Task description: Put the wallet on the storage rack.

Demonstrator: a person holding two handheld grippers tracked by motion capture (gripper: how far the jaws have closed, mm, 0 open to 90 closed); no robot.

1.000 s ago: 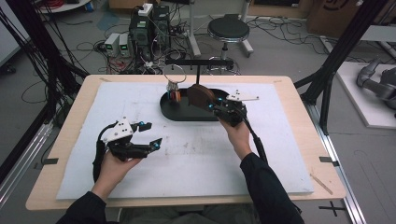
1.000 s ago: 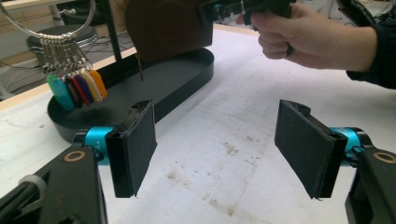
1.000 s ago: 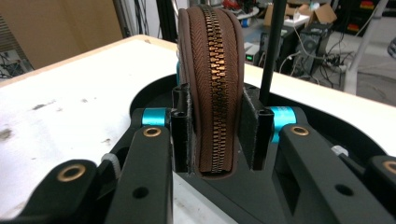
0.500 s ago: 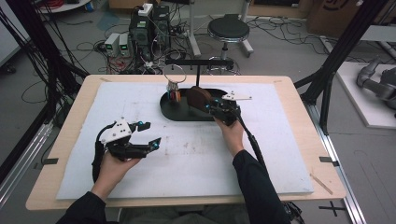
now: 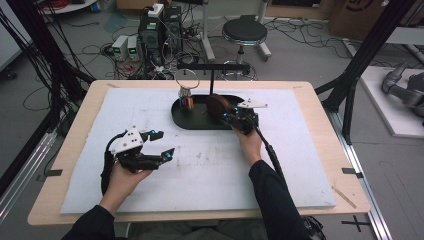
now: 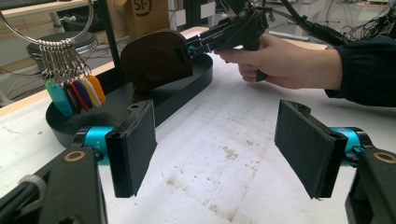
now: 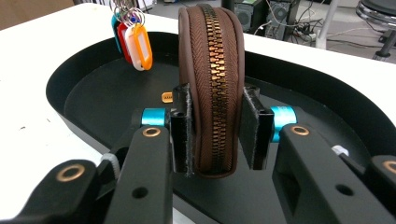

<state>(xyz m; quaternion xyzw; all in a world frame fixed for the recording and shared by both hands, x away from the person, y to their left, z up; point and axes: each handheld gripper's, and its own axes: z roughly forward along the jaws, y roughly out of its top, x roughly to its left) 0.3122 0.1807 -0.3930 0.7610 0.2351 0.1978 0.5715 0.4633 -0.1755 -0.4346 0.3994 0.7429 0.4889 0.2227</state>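
A brown zippered pouch stands on edge in the black oval tray. My right gripper is shut on it, one pad pressing each side, with the zipper facing the camera. The high view places the right gripper at the tray's near right rim, with the pouch just beyond it. My left gripper hovers over the white mat at the near left, open and holding nothing. In the left gripper view its pads stand wide apart, and beyond them are the pouch and the right gripper.
A ring of several coloured key tags hangs from a black T-shaped stand over the tray's left end. A small orange piece lies on the tray floor. The white mat covers the wooden table.
My right gripper has sunk slightly with the pouch toward the tray floor. The left gripper has stayed where it was.
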